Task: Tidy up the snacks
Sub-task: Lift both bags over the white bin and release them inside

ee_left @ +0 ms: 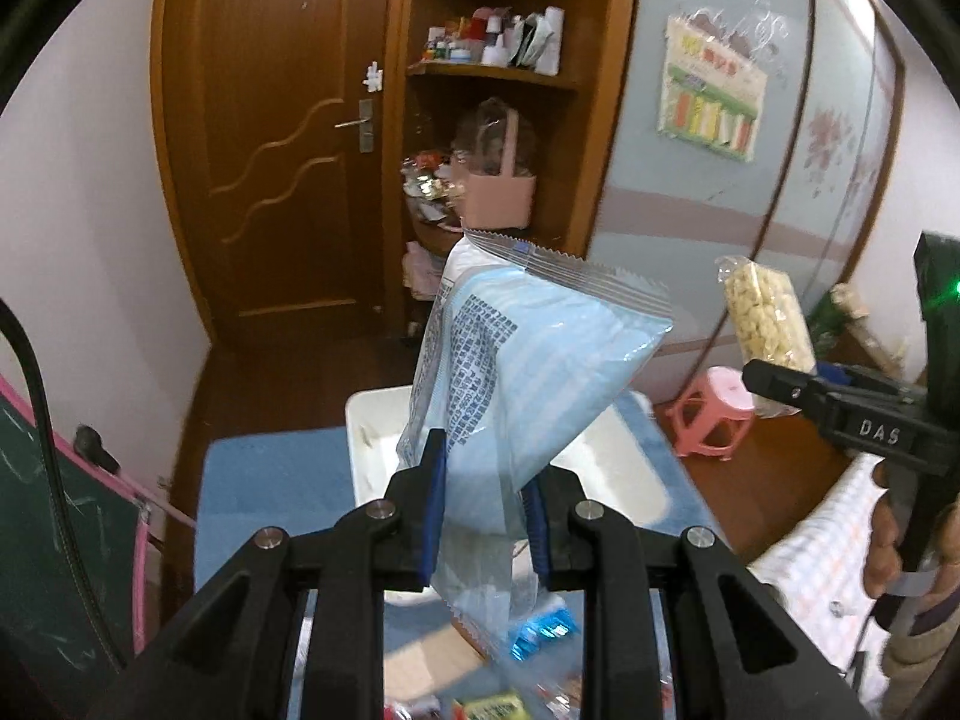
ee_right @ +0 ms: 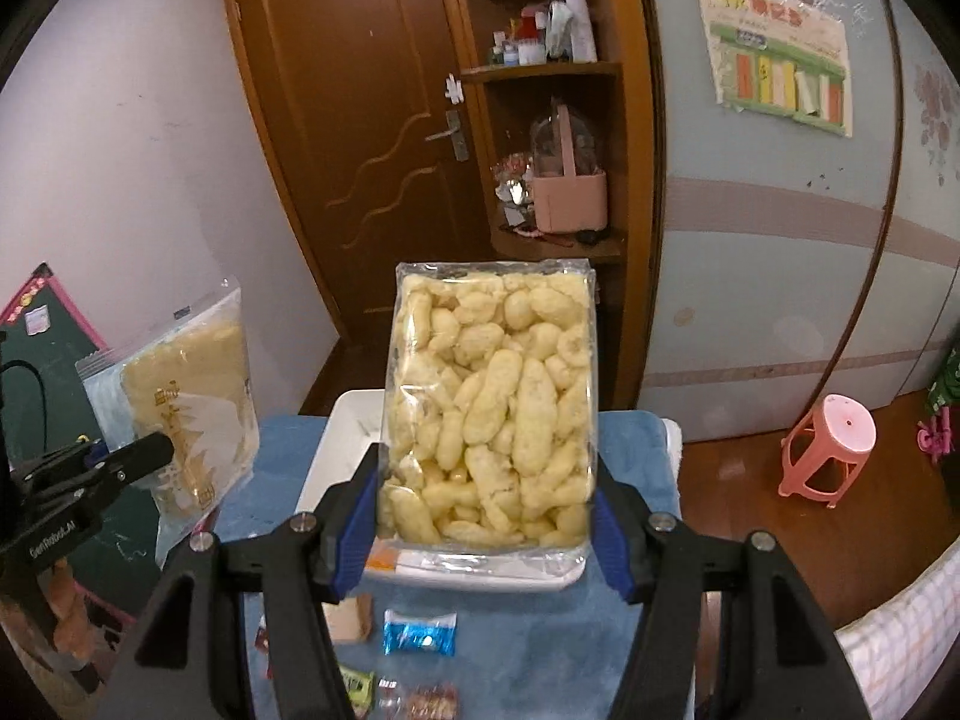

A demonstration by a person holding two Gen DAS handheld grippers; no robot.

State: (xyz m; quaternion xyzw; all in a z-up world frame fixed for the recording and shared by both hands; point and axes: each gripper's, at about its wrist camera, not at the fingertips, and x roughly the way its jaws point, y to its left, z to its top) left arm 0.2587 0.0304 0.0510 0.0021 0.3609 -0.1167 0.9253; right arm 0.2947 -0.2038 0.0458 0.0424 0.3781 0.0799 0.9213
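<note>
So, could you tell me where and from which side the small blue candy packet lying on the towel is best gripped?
The blue candy packet lies flat on the blue towel, in front of the white bin. Come from straight above and pinch across its short width at the middle: the crimped ends are thin and floppy. Both tools are full now, so one would need freeing first.

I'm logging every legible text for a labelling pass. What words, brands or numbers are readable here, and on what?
"DAS": black right gripper, seen from the left wrist.
"GenRobot.AI": black left gripper, seen from the right wrist.
Pale blue snack bag held by the left gripper: dense print, too small to read.
Clear pack of yellow puffs: no readable text.
Colourful wall poster: characters too blurred.
</note>
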